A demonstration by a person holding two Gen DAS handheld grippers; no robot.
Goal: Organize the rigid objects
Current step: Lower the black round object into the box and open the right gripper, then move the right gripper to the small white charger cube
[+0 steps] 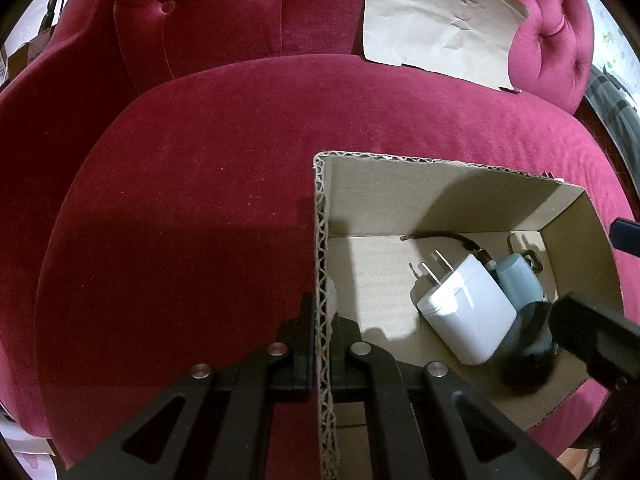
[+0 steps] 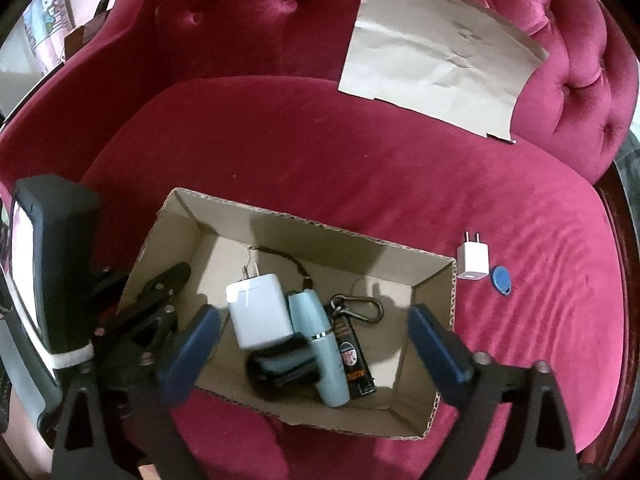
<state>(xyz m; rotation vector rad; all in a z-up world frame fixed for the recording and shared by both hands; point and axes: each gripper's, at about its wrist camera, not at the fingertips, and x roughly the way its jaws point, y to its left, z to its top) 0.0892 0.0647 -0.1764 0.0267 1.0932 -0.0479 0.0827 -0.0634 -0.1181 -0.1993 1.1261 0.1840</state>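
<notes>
An open cardboard box (image 2: 436, 280) sits on a red velvet sofa seat. In it lie a large white charger (image 2: 260, 312), a light blue tube (image 2: 320, 348), a black lighter (image 2: 354, 360), a carabiner (image 2: 360, 308) and a black object (image 2: 282, 364), blurred as if just dropped. My right gripper (image 2: 316, 344) is open above the box. My left gripper (image 1: 322, 340) is shut on the box's left wall (image 1: 320, 240). The charger (image 1: 464, 312) and tube (image 1: 520, 280) also show in the left wrist view. A small white charger (image 2: 474, 262) and a blue tag (image 2: 501, 279) lie on the seat right of the box.
A creased sheet of brown paper (image 2: 436, 64) leans on the sofa back at the right. The tufted backrest (image 2: 240, 20) rises behind the seat. The sofa's right edge (image 2: 616, 240) drops off near the small charger.
</notes>
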